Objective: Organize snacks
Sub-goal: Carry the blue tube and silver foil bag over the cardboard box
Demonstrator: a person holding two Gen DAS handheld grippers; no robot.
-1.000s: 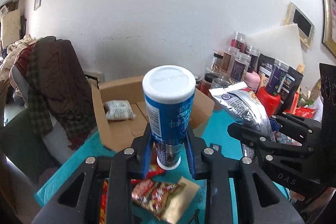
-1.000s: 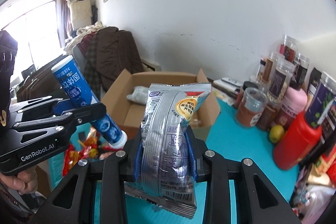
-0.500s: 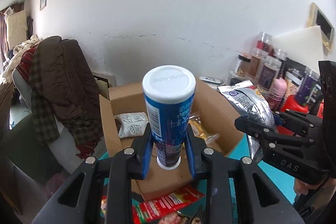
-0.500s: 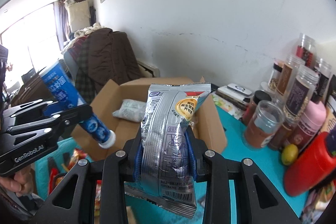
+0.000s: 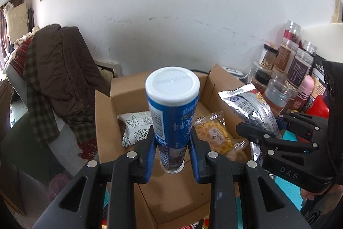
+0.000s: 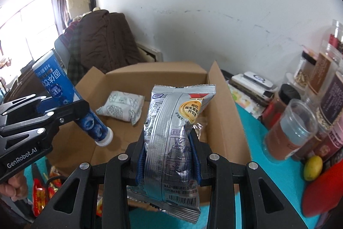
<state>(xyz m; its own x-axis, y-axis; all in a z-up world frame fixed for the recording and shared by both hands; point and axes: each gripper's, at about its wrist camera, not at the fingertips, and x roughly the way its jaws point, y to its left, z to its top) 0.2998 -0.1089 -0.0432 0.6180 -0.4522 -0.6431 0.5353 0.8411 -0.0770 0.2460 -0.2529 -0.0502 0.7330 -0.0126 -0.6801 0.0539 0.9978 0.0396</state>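
Note:
My left gripper (image 5: 172, 148) is shut on a blue tube with a white cap (image 5: 172, 113) and holds it over the open cardboard box (image 5: 169, 190). In the right wrist view the tube (image 6: 64, 98) tilts over the box's left side. My right gripper (image 6: 169, 153) is shut on a silver foil snack bag (image 6: 175, 138) above the box's (image 6: 223, 113) near edge. The bag (image 5: 257, 113) also shows in the left wrist view. Inside the box lie a white patterned packet (image 6: 121, 107) and a clear bag of yellow snacks (image 5: 214, 134).
Jars and bottles (image 6: 300, 121) stand along the right on the teal table (image 6: 253, 128), with a red bottle (image 6: 323, 188) and a lemon (image 6: 313, 166). Red snack packets (image 6: 40, 192) lie at the front left. A chair draped with brown coats (image 5: 55, 74) stands to the left.
Both grippers have moved forward over the box with their loads. The box now fills the lower view, and the yellow snack bag inside has come into sight.

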